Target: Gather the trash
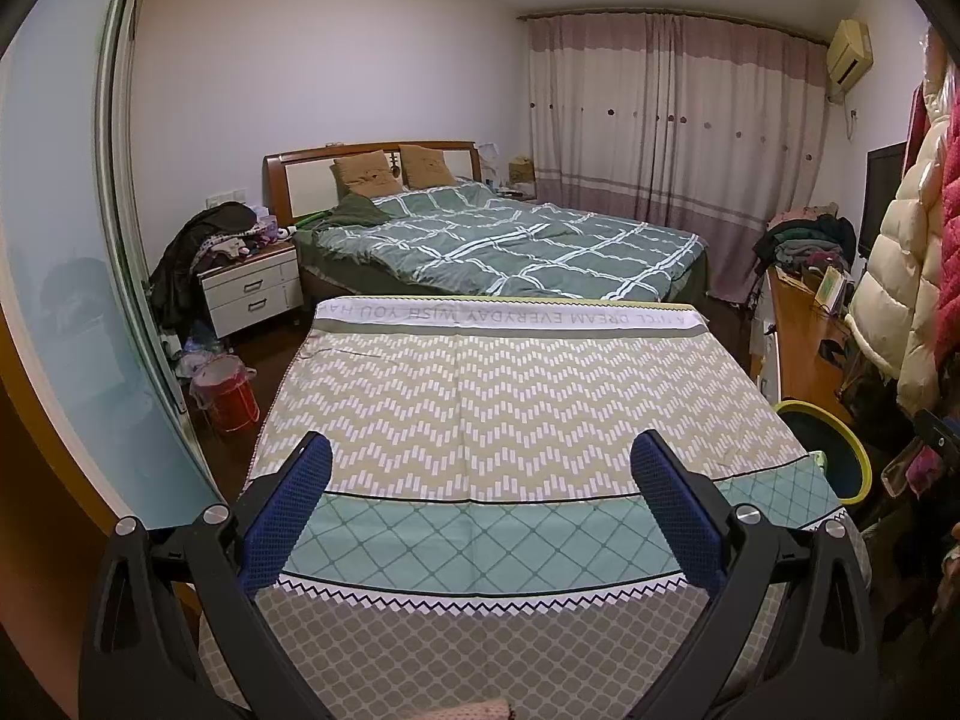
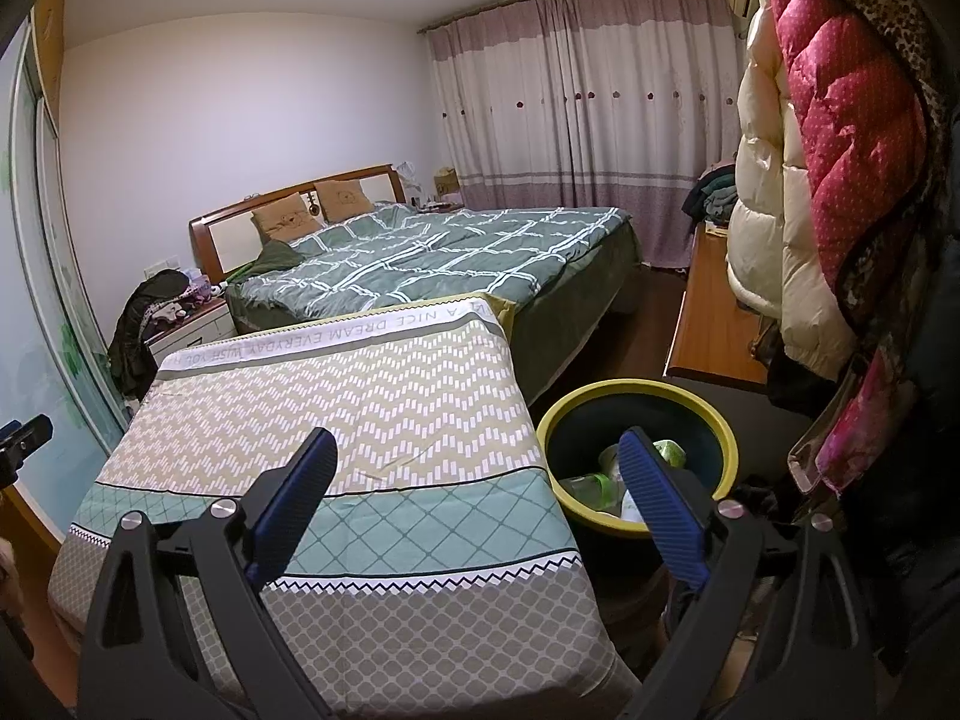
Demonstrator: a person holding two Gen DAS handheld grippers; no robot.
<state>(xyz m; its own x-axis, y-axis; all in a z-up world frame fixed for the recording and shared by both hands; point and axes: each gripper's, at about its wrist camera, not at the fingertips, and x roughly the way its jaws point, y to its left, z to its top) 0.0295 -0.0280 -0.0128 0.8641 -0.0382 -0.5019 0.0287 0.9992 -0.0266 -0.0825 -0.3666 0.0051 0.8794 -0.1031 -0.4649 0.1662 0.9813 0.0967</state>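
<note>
A dark bin with a yellow-green rim [image 2: 637, 387] stands on the floor right of the cloth-covered table [image 2: 372, 408]; it also shows in the left wrist view [image 1: 825, 417]. Inside lie green and white plastic bottles [image 2: 591, 483] and wrappers. My right gripper [image 2: 477, 450] is open and empty, above the table's right edge, its right finger over the bin. My left gripper [image 1: 480, 456] is open and empty above the patterned tablecloth [image 1: 480, 396]. No loose trash shows on the cloth.
A bed with a green checked quilt [image 1: 498, 240] lies beyond the table. A white nightstand [image 1: 252, 288] piled with clothes and a red bag [image 1: 225, 399] stand left. A wooden cabinet [image 2: 714, 312] and hanging padded coats [image 2: 840, 150] fill the right.
</note>
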